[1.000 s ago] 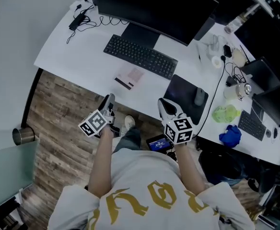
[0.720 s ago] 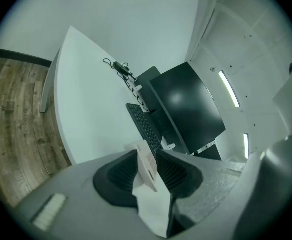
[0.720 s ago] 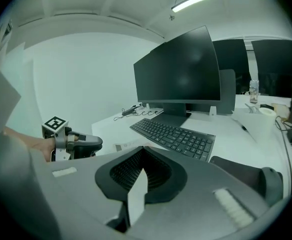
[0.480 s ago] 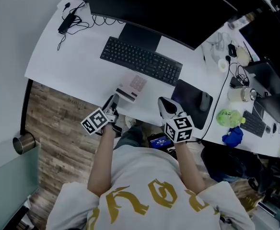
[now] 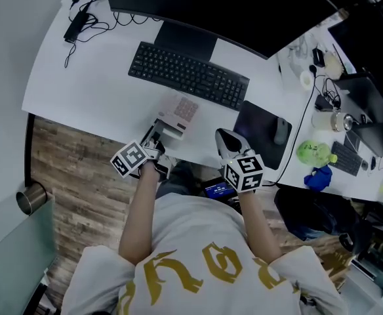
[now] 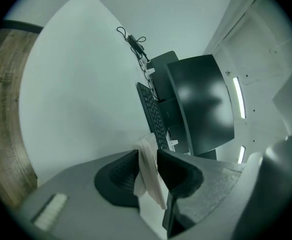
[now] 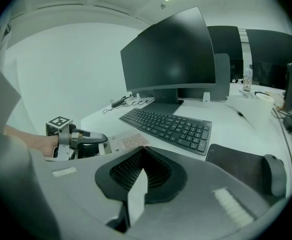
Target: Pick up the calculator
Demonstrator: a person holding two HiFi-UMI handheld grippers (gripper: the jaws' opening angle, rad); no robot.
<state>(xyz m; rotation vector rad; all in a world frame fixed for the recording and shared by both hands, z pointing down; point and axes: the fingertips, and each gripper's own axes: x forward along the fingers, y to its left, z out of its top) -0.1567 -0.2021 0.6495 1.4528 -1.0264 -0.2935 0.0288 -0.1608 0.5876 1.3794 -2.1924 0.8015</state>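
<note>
The calculator, pale with pinkish keys, lies flat on the white desk just in front of the keyboard. My left gripper is at its near end, shut on that edge. In the left gripper view the white edge fills the gap between the dark pads of the left gripper. The right gripper view shows the calculator with the left gripper on it. My right gripper hovers over the desk's front edge, to the right of the calculator, shut and holding nothing.
A black keyboard lies behind the calculator, under a wide monitor. A dark mouse pad with a mouse sits right of my right gripper. Cables and an adapter lie far left. Clutter crowds the adjoining desk.
My left gripper has moved forward from off the desk's front edge onto the calculator's near end and now grips it. The right gripper has hardly shifted.
</note>
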